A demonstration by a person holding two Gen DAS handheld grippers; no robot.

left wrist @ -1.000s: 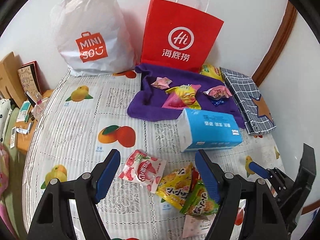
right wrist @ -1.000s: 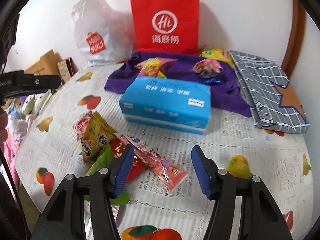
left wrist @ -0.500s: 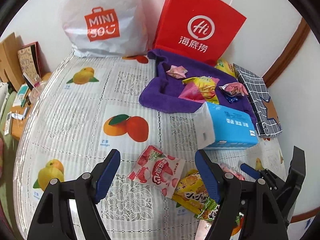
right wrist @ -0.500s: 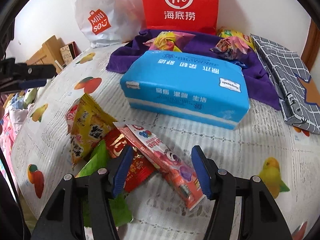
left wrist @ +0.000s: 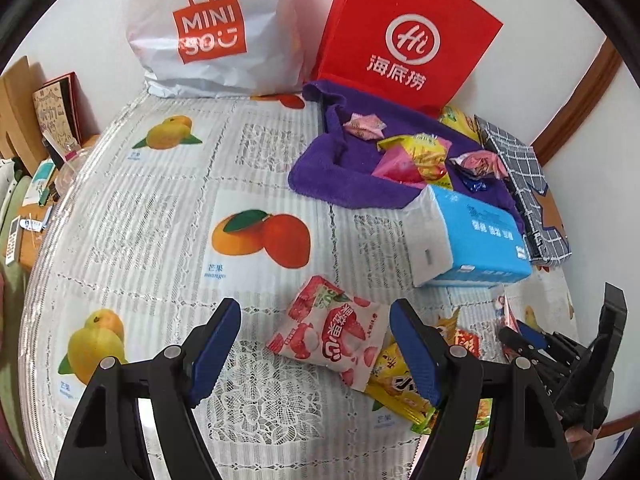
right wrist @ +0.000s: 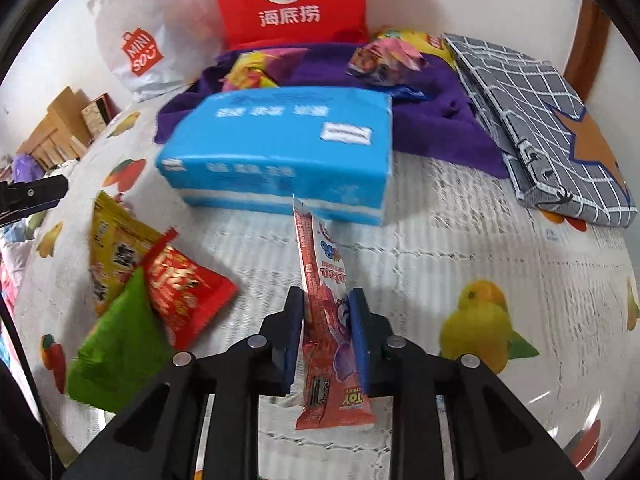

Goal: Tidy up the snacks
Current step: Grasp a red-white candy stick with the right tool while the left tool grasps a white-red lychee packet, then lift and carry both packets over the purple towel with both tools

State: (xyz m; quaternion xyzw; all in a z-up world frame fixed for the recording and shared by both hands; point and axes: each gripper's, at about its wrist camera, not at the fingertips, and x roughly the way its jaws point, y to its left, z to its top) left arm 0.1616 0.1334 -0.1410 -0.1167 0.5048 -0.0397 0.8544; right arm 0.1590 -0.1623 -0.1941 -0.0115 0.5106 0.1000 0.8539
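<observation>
On the table (left wrist: 160, 216), which is covered by a white cloth printed with fruit, the snacks lie in two groups. In the right wrist view, the right gripper (right wrist: 326, 336) has its jaws pressed onto a long red snack stick (right wrist: 326, 312), which stands nearly upright between the blue pads with its top end near the front face of the blue tissue pack (right wrist: 280, 152). To the left of that gripper lies a small heap: a yellow packet (right wrist: 112, 248), a red packet (right wrist: 184, 292) overlapping it, and a green packet (right wrist: 120, 344) nearest the camera. In the left wrist view, the left gripper (left wrist: 316, 344) hangs with its jaws spread wide, holding nothing; a pink lychee packet (left wrist: 332, 332) lies flat on the cloth between them, closer to the right pad. Behind the tissue pack, a purple towel (left wrist: 340, 176) carries several more wrapped snacks, among them a pink-and-yellow bag (left wrist: 416, 156). A grey checked pouch (right wrist: 540, 120) lies just beside the towel on the right. Against the wall stand a red paper bag (left wrist: 404, 40) and a white Miniso bag (left wrist: 212, 28), side by side.
</observation>
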